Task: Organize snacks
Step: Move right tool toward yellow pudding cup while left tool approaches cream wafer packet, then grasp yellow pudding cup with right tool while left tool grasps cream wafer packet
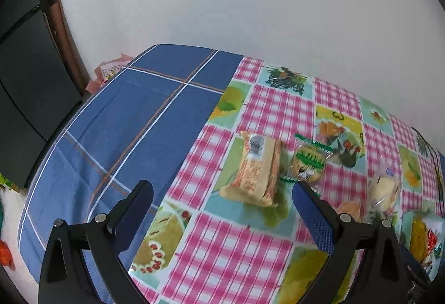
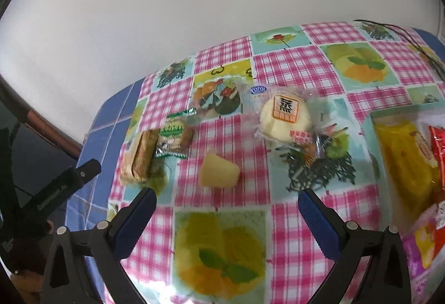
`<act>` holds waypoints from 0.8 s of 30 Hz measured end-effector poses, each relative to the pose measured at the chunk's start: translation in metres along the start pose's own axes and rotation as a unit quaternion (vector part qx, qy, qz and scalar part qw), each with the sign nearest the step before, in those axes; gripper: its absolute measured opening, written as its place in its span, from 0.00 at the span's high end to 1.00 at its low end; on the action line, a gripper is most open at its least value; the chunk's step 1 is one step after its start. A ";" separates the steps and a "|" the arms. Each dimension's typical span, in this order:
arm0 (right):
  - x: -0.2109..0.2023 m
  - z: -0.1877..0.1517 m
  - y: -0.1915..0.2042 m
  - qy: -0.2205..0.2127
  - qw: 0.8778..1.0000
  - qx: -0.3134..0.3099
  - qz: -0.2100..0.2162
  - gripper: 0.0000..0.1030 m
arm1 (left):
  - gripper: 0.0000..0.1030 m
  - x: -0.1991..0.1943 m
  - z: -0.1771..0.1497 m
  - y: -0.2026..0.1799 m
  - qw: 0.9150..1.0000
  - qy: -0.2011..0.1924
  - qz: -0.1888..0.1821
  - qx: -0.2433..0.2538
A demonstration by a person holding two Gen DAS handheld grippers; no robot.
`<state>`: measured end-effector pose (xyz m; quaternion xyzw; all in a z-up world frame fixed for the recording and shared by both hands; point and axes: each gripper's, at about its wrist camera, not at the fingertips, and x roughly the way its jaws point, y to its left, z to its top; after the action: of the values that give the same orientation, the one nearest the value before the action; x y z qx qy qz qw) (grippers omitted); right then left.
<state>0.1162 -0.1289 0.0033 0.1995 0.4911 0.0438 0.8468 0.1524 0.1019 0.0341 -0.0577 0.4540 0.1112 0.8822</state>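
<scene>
In the left wrist view, the left gripper (image 1: 222, 192) is hovering above the tabletop (image 1: 250, 248) with its jaws spread wide, gripping nothing and touching nothing. Just beyond the gap between the fingers, in the middle of the frame, a wrapped wafer block (image 1: 257, 167) is lying on the pink checked cloth, and a round cookie pack (image 1: 308, 163) with green zigzag ends is touching its right side. Further right, a clear-wrapped pale bun (image 1: 385, 187) is resting near the frame's right edge.

In the right wrist view, the right gripper (image 2: 226, 197) is also hanging with its jaws wide open and empty. A yellow cake wedge (image 2: 219, 172) is sitting just ahead of the gap, apart from both fingers. The wafer block (image 2: 140, 158) and cookie pack (image 2: 175, 137) are lying at centre left, the bun (image 2: 285, 117) at upper centre. At the right edge, a tray (image 2: 374, 116) is holding yellow and red snack packs (image 2: 408, 162).
</scene>
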 end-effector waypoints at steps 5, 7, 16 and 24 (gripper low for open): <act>0.009 0.011 0.006 -0.001 0.999 -0.017 -0.044 0.00 | 0.03 0.016 0.008 -0.009 1.000 0.016 0.013 0.009; 0.013 0.014 0.005 0.012 0.999 -0.008 -0.034 0.00 | 0.03 0.022 0.010 -0.012 1.000 0.019 0.011 0.007; 0.039 0.019 0.004 0.039 0.999 0.018 -0.032 0.00 | 0.03 0.046 0.015 -0.024 0.999 0.022 -0.004 0.022; 0.059 0.017 0.013 0.051 0.998 -0.007 -0.041 0.07 | 0.16 0.066 0.015 -0.025 0.999 0.035 -0.008 0.025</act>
<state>0.1624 -0.1062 -0.0325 0.1705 0.5413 0.0226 0.8231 0.2081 0.0901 -0.0111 -0.0430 0.4870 0.0906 0.8676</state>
